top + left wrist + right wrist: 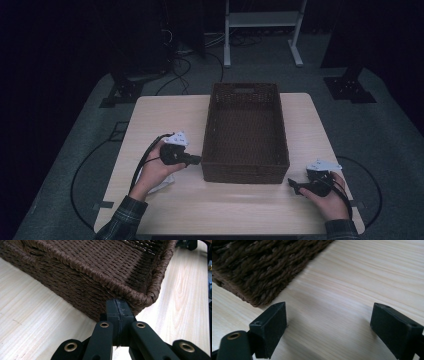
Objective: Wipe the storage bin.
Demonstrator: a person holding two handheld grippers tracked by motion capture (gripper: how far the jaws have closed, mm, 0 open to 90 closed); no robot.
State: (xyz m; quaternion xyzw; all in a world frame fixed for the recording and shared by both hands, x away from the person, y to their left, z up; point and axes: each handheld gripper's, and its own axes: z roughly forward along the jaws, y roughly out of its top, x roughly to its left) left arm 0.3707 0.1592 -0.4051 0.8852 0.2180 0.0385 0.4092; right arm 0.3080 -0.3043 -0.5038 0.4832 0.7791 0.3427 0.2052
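A dark brown, rectangular woven wicker basket [245, 132] stands in the middle of the pale wooden table [165, 115], its long sides running away from the person and its near short wall facing the table's front edge. Its woven floor looks bare in the high view. The left gripper [194, 160], held in the person's left hand [159, 167], lies just beside the basket's near left corner, its tip pointing at the wall there. In the left gripper view its two black jaws are pressed flat against each other with nothing between them, and their joined tip sits right at the basket's rounded corner rim [147, 296]; whether it actually touches the weave cannot be told. A bit of white material [162, 184] shows under the left hand on the table. The right gripper [296, 186], in the person's right hand [327, 197], rests low near the table's front right, just off the basket's near right corner and apart from it. In the right gripper view its jaws stand wide apart over bare wood, holding nothing, with the basket's lower edge [262, 272] ahead at upper left. Both forearms wear dark plaid sleeves [122, 220].
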